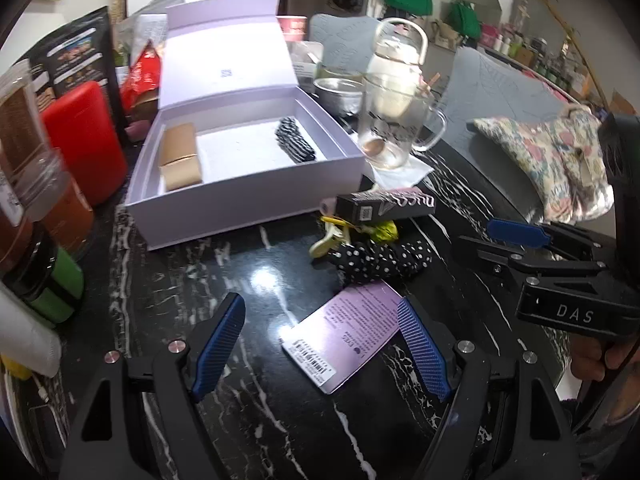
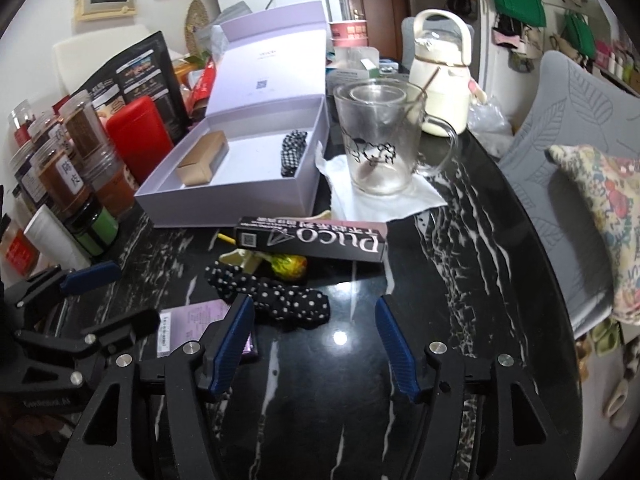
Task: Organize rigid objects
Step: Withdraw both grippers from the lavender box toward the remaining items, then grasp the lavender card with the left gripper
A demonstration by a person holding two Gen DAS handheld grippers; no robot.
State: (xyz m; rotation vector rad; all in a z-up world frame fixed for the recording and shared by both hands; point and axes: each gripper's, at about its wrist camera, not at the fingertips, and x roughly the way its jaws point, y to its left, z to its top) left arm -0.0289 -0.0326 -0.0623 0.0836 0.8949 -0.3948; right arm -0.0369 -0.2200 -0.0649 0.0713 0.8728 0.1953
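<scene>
While the left gripper (image 1: 320, 346) hovers wide open around the purple card (image 1: 344, 340) on the marble table (image 1: 240, 280), the right gripper (image 2: 316, 340), also spread wide and empty, sits just beside the polka-dot scrunchie (image 2: 276, 296); the lavender box (image 2: 224, 192) stands open behind.

We see an evenly lit indoor scene, fairly bright, with light falling from overhead. It glares as white spots on the glossy black surface (image 1: 256, 280), one near the middle in each view. The lavender box (image 1: 240, 152) looks slightly washed out. Shadows are soft and short. Both views bend strongly toward the edges, with dark corners. The glass mug (image 1: 394, 124) is motion-blurred in the left view; the right view is sharper.
</scene>
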